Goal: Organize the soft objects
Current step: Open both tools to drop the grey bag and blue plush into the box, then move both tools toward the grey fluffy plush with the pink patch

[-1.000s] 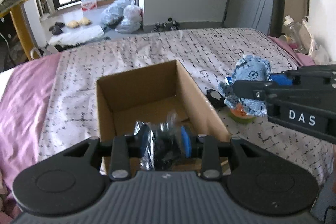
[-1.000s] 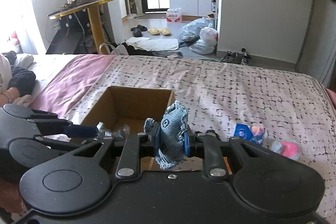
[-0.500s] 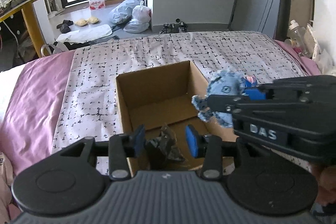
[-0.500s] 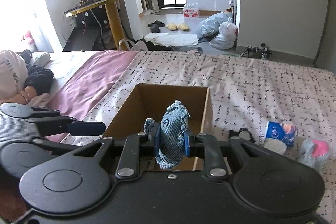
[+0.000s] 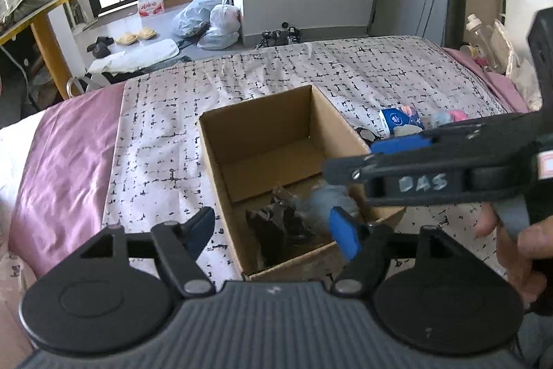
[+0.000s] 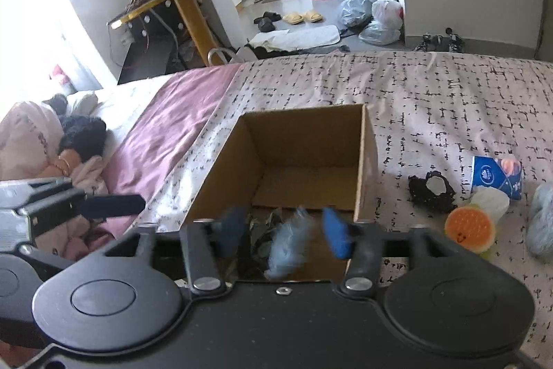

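An open cardboard box [image 5: 242,140] [image 6: 221,161] stands on the patterned bed cover. A dark crinkled bundle [image 5: 276,227] [image 6: 257,230] lies in its near end. A blue denim piece [image 6: 285,251] [image 5: 328,199], blurred, is between my right gripper's spread fingers, touching neither, over the box's near end. My right gripper [image 6: 281,234] is open; it reaches over the box from the right in the left wrist view [image 5: 397,158]. My left gripper [image 5: 273,232] is open and empty above the box's near edge.
Right of the box lie a black item [image 6: 432,192], a blue tissue pack [image 6: 497,175] [image 5: 401,120], an orange round toy [image 6: 470,227] and a grey soft thing [image 6: 542,223]. A purple sheet [image 5: 62,154] covers the bed's left side. A doll [image 6: 69,154] lies far left.
My left gripper opened and let the dark bundle drop into the box. My right gripper moved over the box and opened, releasing the denim piece.
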The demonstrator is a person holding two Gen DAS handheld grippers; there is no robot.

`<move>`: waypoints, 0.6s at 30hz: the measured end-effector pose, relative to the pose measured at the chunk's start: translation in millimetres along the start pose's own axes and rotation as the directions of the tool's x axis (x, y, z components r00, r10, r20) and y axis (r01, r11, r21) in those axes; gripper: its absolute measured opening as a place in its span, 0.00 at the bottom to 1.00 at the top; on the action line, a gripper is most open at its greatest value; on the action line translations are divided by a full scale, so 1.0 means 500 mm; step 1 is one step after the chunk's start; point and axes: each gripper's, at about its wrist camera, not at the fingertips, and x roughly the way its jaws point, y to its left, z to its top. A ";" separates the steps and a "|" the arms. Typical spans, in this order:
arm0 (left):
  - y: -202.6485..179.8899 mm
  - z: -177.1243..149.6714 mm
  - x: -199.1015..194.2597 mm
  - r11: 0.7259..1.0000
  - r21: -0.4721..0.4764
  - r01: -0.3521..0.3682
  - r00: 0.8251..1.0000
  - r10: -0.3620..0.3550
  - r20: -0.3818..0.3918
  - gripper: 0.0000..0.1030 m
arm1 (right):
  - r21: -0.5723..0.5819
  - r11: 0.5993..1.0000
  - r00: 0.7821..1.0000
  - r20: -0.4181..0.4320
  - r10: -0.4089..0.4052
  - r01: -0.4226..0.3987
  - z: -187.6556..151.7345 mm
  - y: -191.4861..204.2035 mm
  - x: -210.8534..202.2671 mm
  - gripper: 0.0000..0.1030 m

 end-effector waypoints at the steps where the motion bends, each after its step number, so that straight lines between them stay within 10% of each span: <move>1: 0.001 0.001 0.000 1.000 -0.009 0.003 1.000 -0.003 0.001 0.70 | 0.005 1.000 1.000 0.003 0.004 -0.004 0.003 -0.004 -0.003 0.58; 11: -0.014 0.034 -0.014 0.998 -0.054 0.021 0.997 -0.017 0.071 0.75 | 0.060 0.998 0.999 0.027 -0.019 0.017 0.011 -0.072 -0.051 0.61; 18: -0.075 0.049 -0.020 0.999 -0.029 0.043 0.991 -0.038 0.129 0.79 | 0.047 0.998 0.997 0.051 -0.049 0.047 -0.011 -0.114 -0.094 0.82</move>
